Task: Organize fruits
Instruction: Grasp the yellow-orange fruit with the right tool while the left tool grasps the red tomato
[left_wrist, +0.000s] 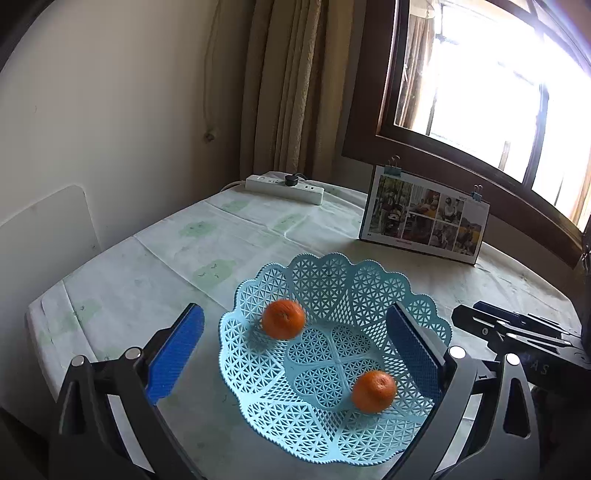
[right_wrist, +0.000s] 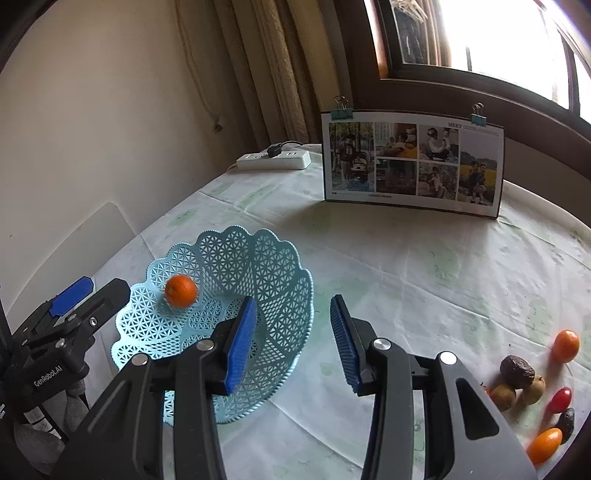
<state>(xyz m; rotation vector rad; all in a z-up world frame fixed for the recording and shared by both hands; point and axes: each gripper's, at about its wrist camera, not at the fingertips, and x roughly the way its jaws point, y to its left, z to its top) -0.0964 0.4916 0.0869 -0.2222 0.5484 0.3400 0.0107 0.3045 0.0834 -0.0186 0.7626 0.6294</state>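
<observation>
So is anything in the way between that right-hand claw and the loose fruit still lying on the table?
Nothing visible. The right gripper is open and empty beside the blue basket, and only bare tablecloth lies between it and the fruit pile at the table's right edge.

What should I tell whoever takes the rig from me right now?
Left gripper: open, empty, held over the blue basket.
Right gripper: open, empty, beside the basket's right rim, nearer the loose fruit.
Done: two oranges in the basket, one at the far left, one at the near right.
Left: a cluster of fruit on the tablecloth to the right: an orange, a dark wrinkled fruit, two brown round ones, a red one, a dark one behind it and an orange oval one at the edge of view.
Suggest the right gripper takes these next.
</observation>
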